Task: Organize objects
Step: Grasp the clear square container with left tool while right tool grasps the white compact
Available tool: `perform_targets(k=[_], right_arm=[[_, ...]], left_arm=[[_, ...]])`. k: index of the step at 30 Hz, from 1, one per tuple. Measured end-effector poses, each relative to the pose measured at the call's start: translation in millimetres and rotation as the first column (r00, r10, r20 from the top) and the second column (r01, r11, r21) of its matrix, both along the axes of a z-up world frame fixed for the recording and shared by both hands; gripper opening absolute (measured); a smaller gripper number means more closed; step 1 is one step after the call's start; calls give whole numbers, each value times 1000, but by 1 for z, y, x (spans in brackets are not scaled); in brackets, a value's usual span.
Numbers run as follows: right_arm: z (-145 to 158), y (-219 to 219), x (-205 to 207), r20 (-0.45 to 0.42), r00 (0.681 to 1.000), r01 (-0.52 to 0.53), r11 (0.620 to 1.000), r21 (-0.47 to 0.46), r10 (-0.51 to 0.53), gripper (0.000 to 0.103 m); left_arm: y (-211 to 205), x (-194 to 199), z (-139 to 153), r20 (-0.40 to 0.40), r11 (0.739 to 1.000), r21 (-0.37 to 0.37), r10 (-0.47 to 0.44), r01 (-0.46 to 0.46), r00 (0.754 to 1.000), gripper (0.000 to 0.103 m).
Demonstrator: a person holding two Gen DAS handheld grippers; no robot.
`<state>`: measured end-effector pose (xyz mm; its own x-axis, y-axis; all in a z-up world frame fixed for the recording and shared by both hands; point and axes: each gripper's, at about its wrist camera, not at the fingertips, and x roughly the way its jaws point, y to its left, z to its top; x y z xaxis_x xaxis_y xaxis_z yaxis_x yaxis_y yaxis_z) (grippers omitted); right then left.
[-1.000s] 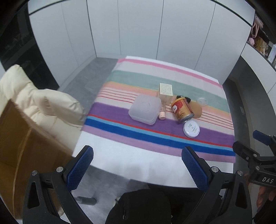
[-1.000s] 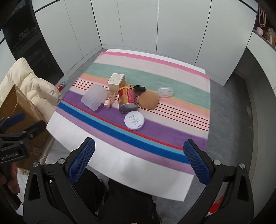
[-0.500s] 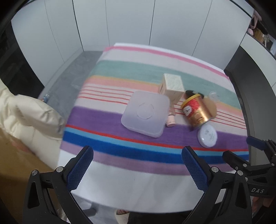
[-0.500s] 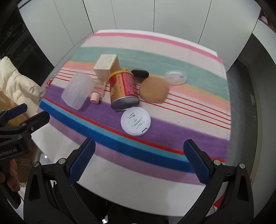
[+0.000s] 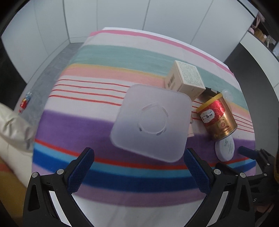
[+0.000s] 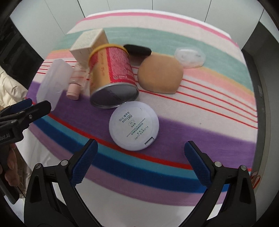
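A frosted square plastic box (image 5: 151, 121) (image 6: 54, 82) lies on the striped cloth just ahead of my open left gripper (image 5: 138, 158). Beside it are a cream carton (image 5: 187, 80) (image 6: 89, 44), a small pink tube (image 6: 73, 90) and a red-and-gold can (image 5: 217, 116) (image 6: 111, 75) on its side. A white round compact (image 6: 134, 125) (image 5: 225, 148) rests just ahead of my open right gripper (image 6: 139, 151). Behind the can lie a tan powder puff (image 6: 160, 75), a black oblong item (image 6: 137, 50) and a clear round lid (image 6: 190, 56). Neither gripper holds anything.
The striped cloth (image 5: 73, 125) covers a white table whose near edge (image 5: 108, 213) sits under the grippers. A cream padded jacket (image 5: 12, 129) lies off the table's left side. White cabinet doors (image 5: 122, 15) stand behind. A hand (image 6: 9, 165) holds the left gripper's handle.
Both grippers have moved forward and lower over the table. The box now sits close ahead of the left gripper, the compact close ahead of the right. Objects have not moved.
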<state>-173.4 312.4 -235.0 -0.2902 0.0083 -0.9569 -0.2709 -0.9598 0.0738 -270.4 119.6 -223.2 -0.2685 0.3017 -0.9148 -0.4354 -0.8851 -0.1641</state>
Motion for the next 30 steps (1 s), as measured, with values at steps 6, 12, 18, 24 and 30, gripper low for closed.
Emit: perform_targets(k=[6,12,18,24,30], right_arm=[[-3,-3,-10,-28,1000,-1,999,41,2,93],[3,-9,-13,-61,998,-31,997,64,35,60],[7,-9,-7,-51,998,-29,999,29,30,60],[19,1,4,-52,998,-21,1000,-14,20,60],[52,7,16,-83,996,-17,999,-30,14,60]], left_arm=[[12,-13,-8,-9,1000,20,-18,18,1000,102],[19,-15,-2,-30,999,20,-48,49,998,87],[16,-7,9,-47,1000,-11,-27,27,999,86],[16,10,30,-61,999,-29,-31,29,998,85],[17,32,57,-90,998,-43,-40,36,995,85]])
